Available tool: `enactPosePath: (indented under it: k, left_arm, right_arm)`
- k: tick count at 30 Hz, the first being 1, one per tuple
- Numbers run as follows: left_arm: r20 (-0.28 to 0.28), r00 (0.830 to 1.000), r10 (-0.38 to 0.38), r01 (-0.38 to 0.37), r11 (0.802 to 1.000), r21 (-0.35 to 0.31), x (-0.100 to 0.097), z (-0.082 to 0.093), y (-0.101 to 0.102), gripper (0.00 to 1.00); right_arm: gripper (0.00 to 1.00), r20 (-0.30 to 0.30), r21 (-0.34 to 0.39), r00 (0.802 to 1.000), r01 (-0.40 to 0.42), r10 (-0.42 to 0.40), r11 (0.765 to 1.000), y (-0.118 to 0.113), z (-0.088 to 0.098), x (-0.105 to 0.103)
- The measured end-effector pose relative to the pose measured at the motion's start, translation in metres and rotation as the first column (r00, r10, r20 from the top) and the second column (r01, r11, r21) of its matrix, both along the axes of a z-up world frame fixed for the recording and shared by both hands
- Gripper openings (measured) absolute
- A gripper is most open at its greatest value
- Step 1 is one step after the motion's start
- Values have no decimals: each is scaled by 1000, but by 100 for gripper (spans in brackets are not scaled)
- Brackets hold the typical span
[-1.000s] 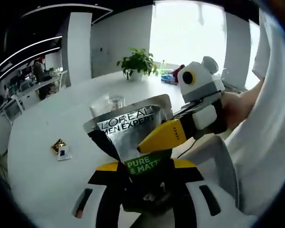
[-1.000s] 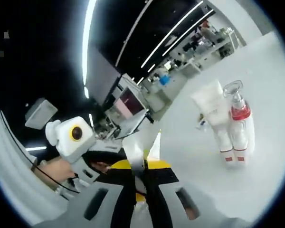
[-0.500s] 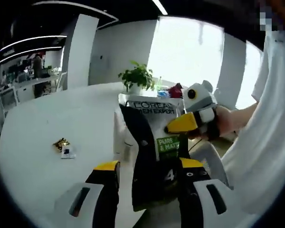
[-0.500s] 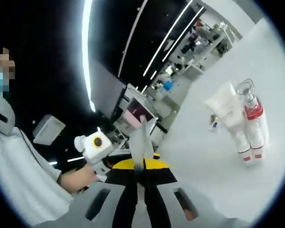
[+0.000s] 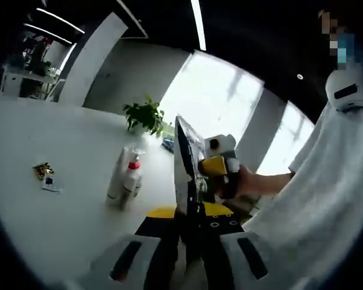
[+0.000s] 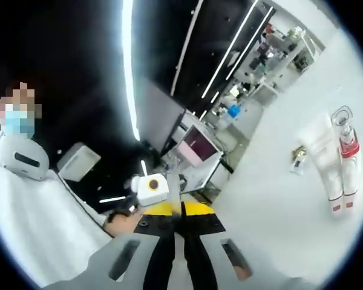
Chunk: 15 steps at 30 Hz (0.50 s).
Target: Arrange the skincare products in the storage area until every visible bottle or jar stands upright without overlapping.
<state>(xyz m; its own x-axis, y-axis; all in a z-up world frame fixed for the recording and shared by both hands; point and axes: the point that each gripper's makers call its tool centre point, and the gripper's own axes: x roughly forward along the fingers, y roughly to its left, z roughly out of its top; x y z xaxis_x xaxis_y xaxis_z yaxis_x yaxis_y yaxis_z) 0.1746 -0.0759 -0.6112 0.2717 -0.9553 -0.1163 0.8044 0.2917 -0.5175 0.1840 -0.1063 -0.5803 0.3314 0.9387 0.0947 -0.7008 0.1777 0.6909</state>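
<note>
A silver and black L'Oreal Men Expert tube [image 5: 183, 163] stands edge-on, lifted above the white table [image 5: 60, 211]. My left gripper [image 5: 190, 214] is shut on its lower part. My right gripper [image 5: 213, 167], yellow-tipped and held by a hand, is shut on the tube's upper edge. In the right gripper view the tube [image 6: 180, 192] is a thin strip between my right gripper's [image 6: 181, 211] jaws, with the left gripper [image 6: 160, 192] just beyond. A white tube [image 5: 116, 176] and a red-collared pump bottle [image 5: 130, 180] stand upright together, and they stand far right as the white tube [image 6: 323, 158] and pump bottle [image 6: 346, 158].
A small gold item with a card [image 5: 46, 175] lies on the table at the left. A potted plant [image 5: 144, 115] stands at the far edge. A person in white [image 5: 327, 199] is close on the right. Desks and screens [image 6: 196, 148] lie beyond the table.
The left jaws have closed in on the tube, which has turned from face-on to edge-on. Both views have tilted upward, so the standing pair looks farther off.
</note>
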Motion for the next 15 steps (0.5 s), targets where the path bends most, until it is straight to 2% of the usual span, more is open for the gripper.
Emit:
enactPosePath:
  k: [2,5,7,9,11,12,15]
  left_arm:
    - [-7,1000,23,-23,999,-23,2,2,2,7]
    - [-26,998,55,-57,996,-71,4,8,3,4]
    - [-67,995,71,-79,989,-122,6,13,4,2]
    - [-74,992,101,-111,983,-144,9,15,6,2]
    - [-119,985,123,-144,970,-196,12,20,7,2]
    - [-151,979,140,-173,957,-233,14,23,8,2]
    - [-184,968,171,-218,936,-276,19,26,12,2]
  right_arm:
    - [3,5,-1,1000,26,-26,1000,3,2,1]
    - [4,-24,14,995,94,-94,995,2,0,8]
    - [9,-46,6,988,147,-146,989,0,-8,15]
    - [9,-37,-4,989,146,-146,989,3,-11,10]
    - [10,-53,4,987,154,-153,988,3,-15,9]
    - [10,-61,2,986,154,-154,988,4,-18,6]
    - [8,-76,18,983,167,-166,986,4,-21,3]
